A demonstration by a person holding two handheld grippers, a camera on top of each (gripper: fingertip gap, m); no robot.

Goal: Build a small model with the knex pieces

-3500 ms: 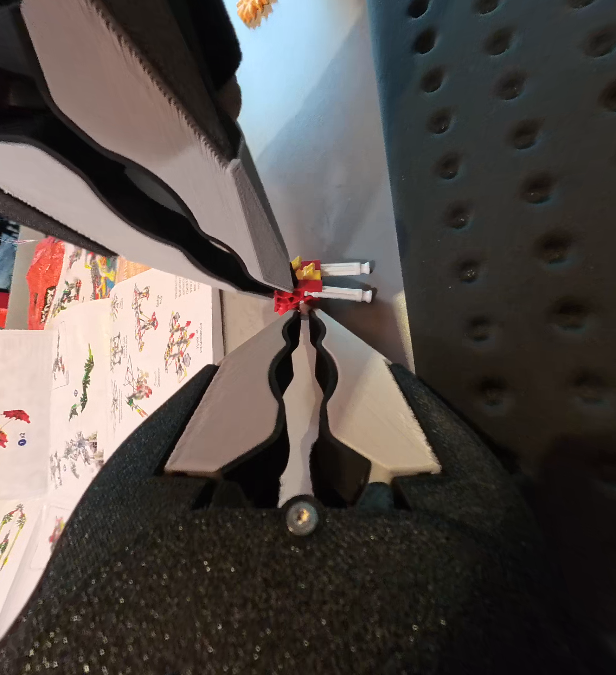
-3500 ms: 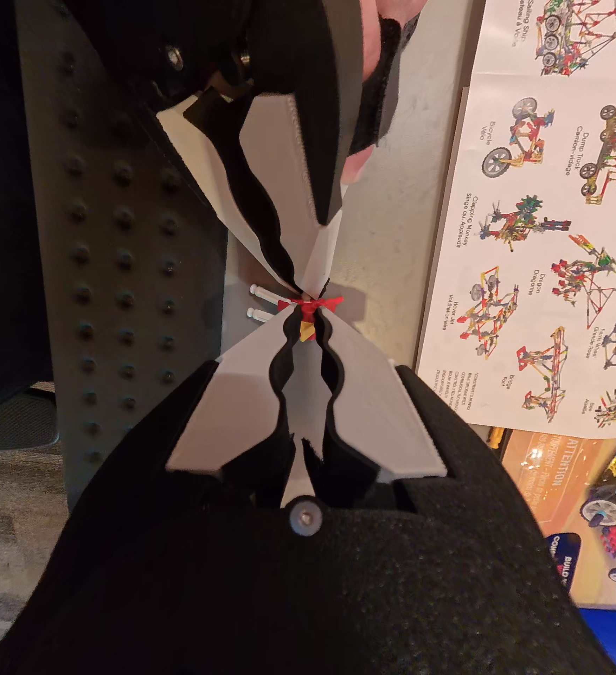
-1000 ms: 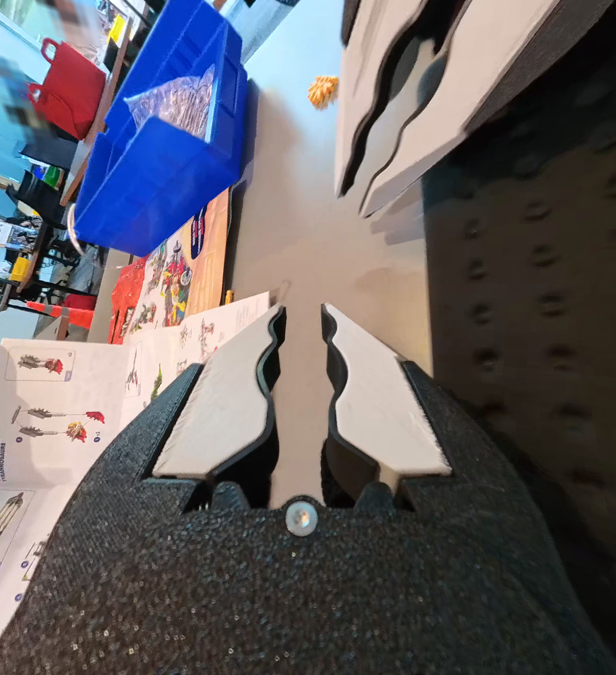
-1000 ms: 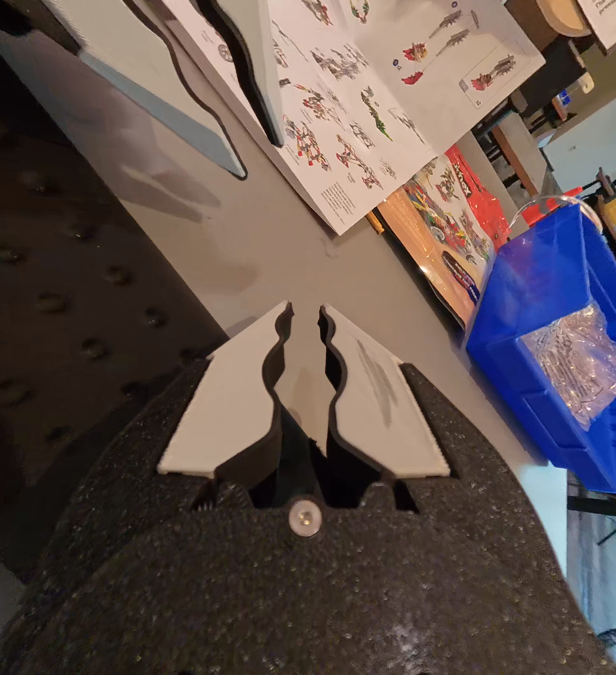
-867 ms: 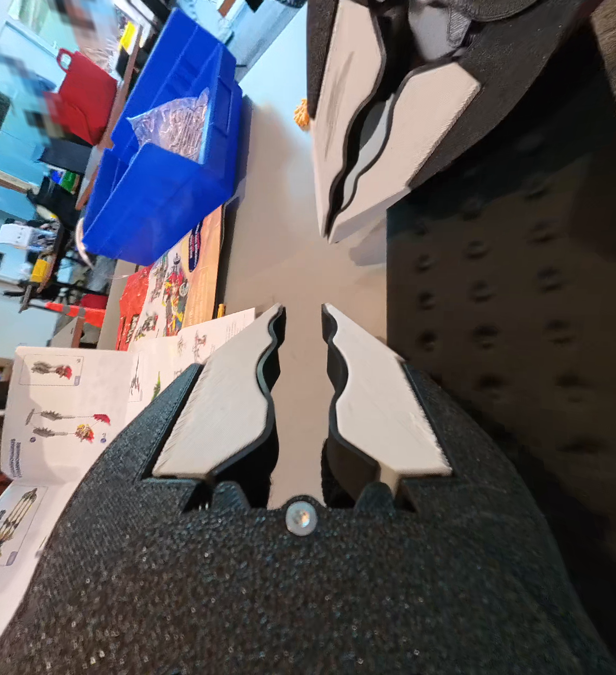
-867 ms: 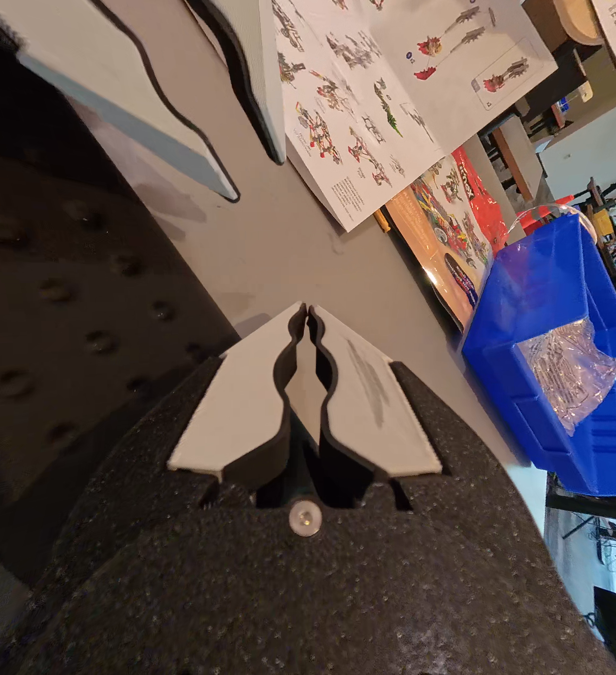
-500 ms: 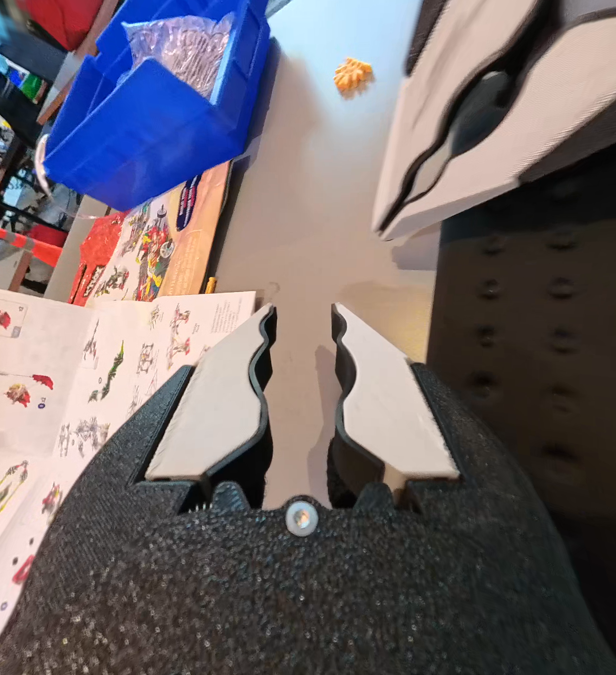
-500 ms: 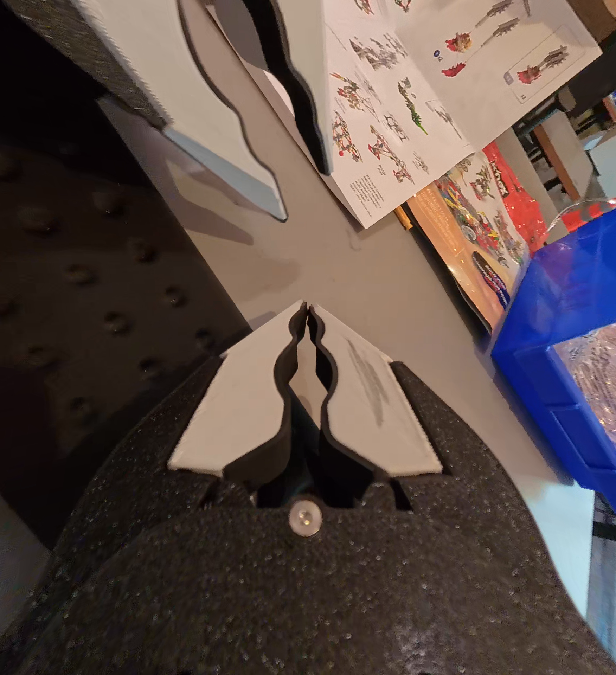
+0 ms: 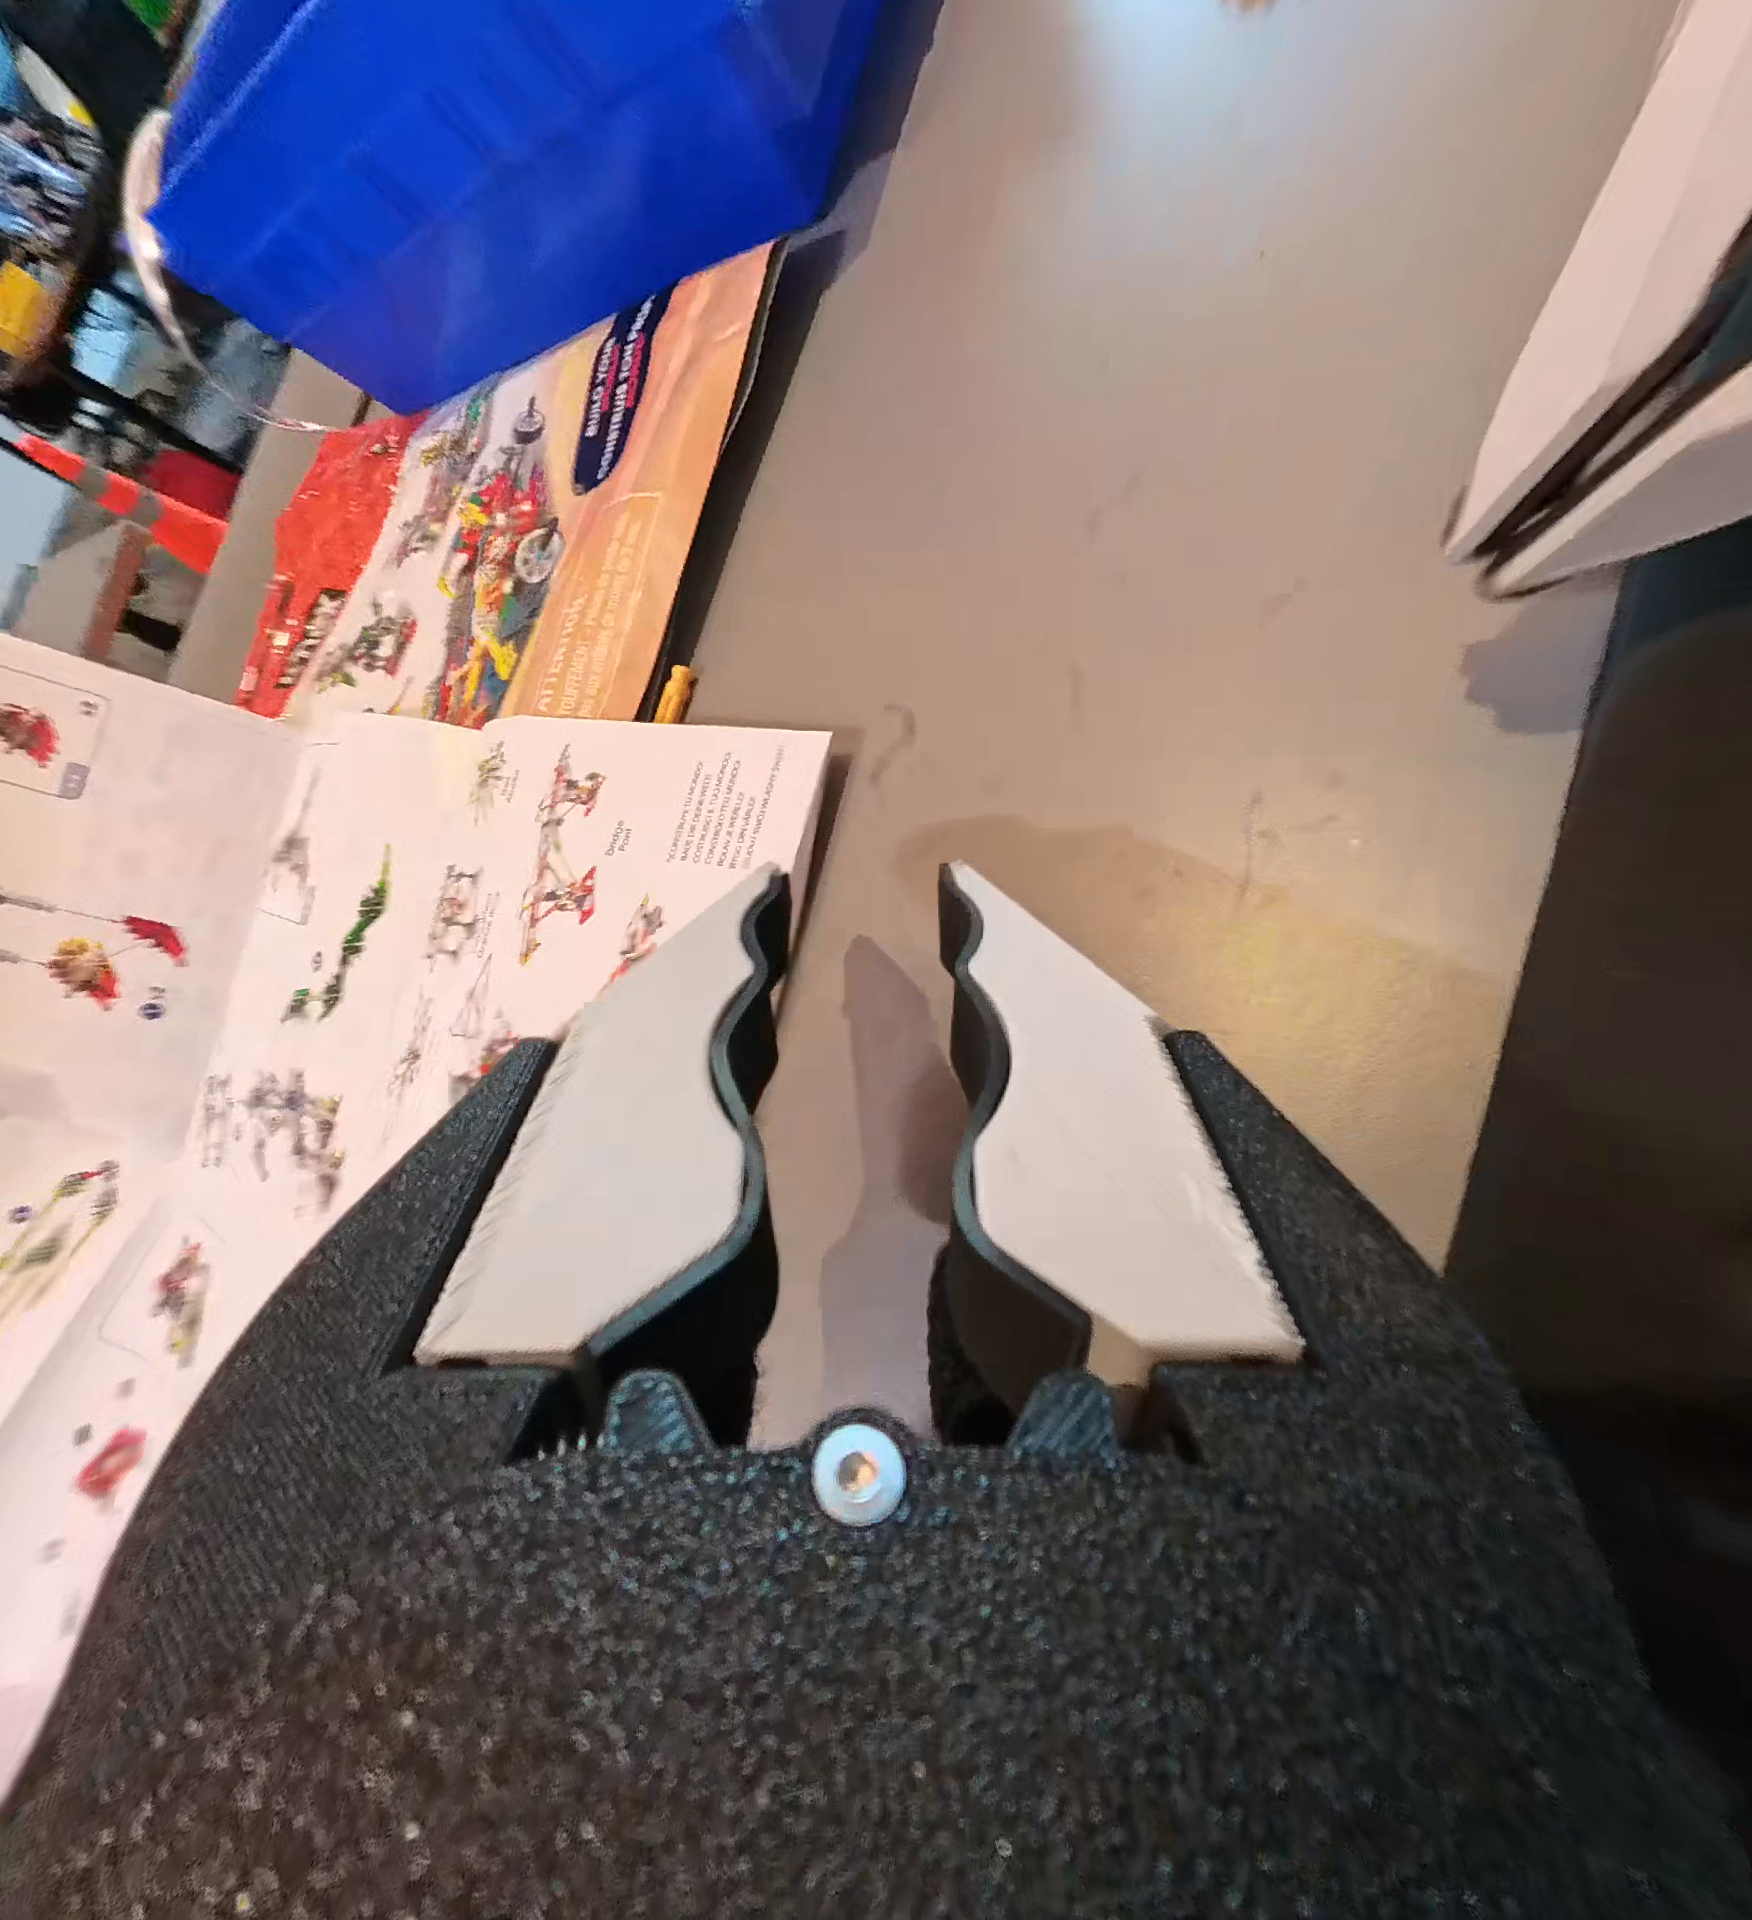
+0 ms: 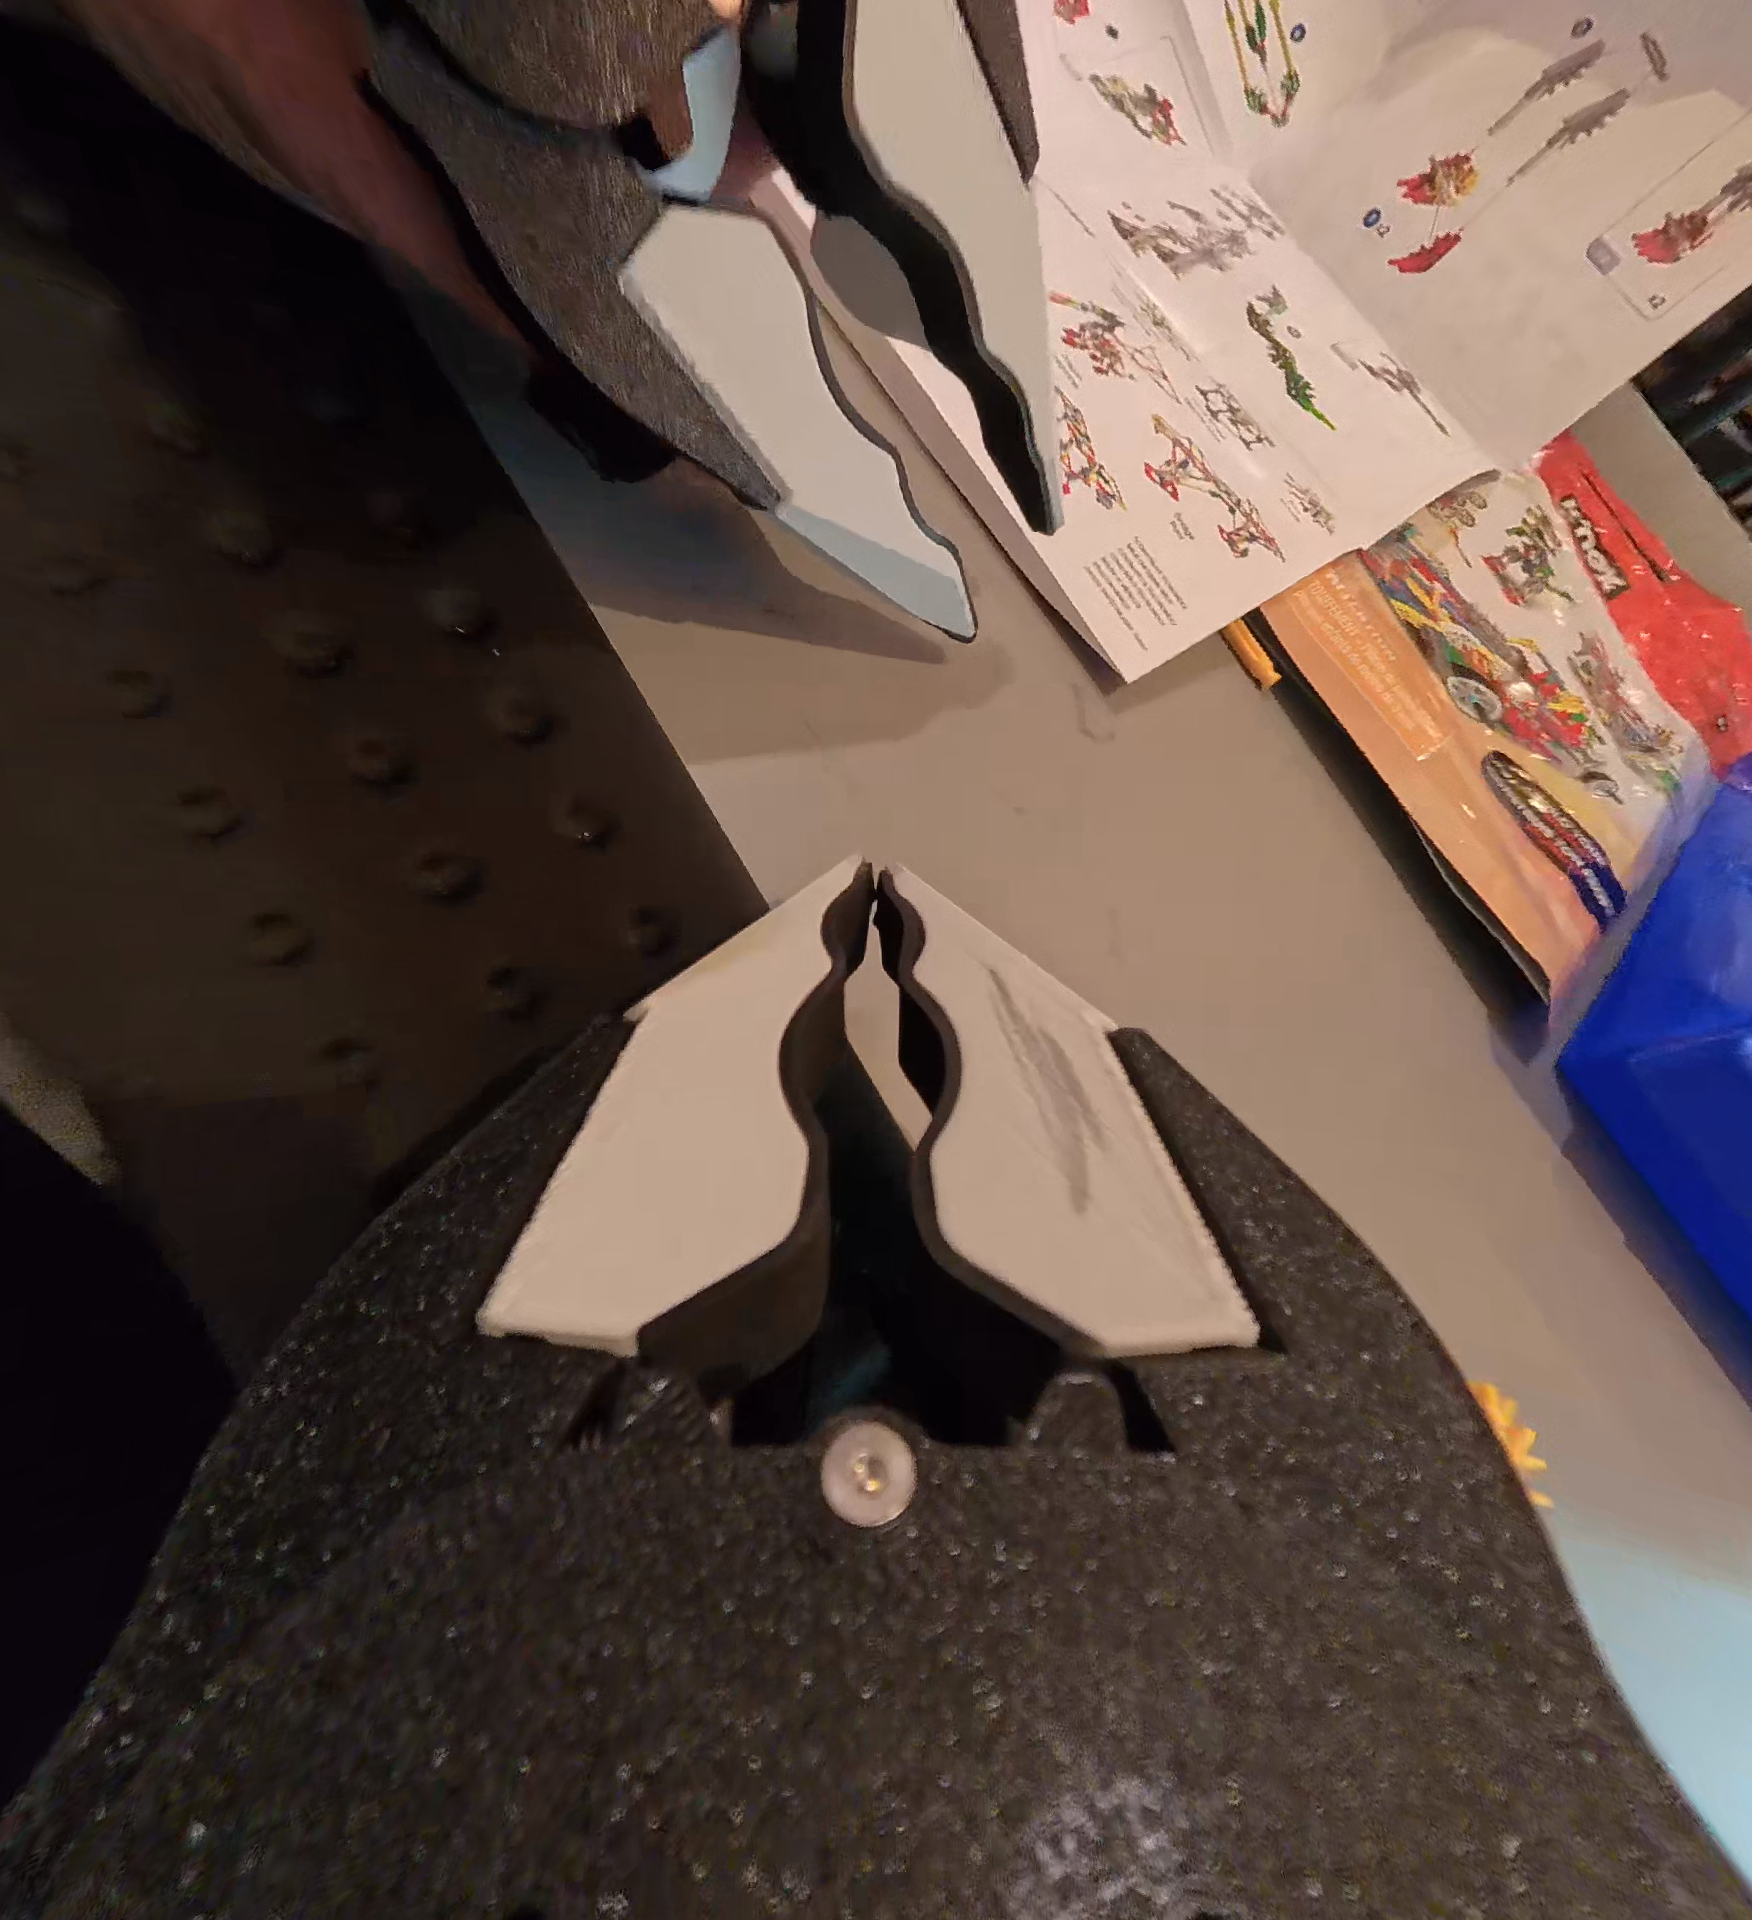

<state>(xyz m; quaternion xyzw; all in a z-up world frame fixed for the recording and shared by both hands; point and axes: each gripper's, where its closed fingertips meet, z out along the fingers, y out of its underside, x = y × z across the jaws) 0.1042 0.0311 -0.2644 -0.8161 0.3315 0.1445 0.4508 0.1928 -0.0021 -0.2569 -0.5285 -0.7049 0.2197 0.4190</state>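
Left tongs (image 9: 859, 883) released, tips apart with bare grey surface (image 9: 1111, 623) showing between them, nothing held. Poised just beside the corner of an unfolded instruction sheet (image 9: 352, 935) printed with small coloured model pictures; left tip overlapping that sheet's edge in the view, contact not clear. Beyond the sheet, a flat toy box (image 9: 581, 499) with bright artwork, then a blue bin (image 9: 498, 177) at its far end, blurred. Small yellow stick (image 9: 678, 691) lying at the box's near edge. Dark dimpled panel (image 9: 1682, 1039) along the right side.

Right tongs (image 10: 872, 878) clenched, tips meeting, nothing visible between them. Over the bare surface near the edge of the dimpled panel (image 10: 280, 727). Left tongs also seen farther off here, tips spread. Sheet (image 10: 1319, 312), box (image 10: 1537, 707) and bin (image 10: 1734, 1039) off to the right, well apart from the tips. Small orange piece (image 10: 1511, 1439) on the surface beside the right tongs' body, partly hidden.
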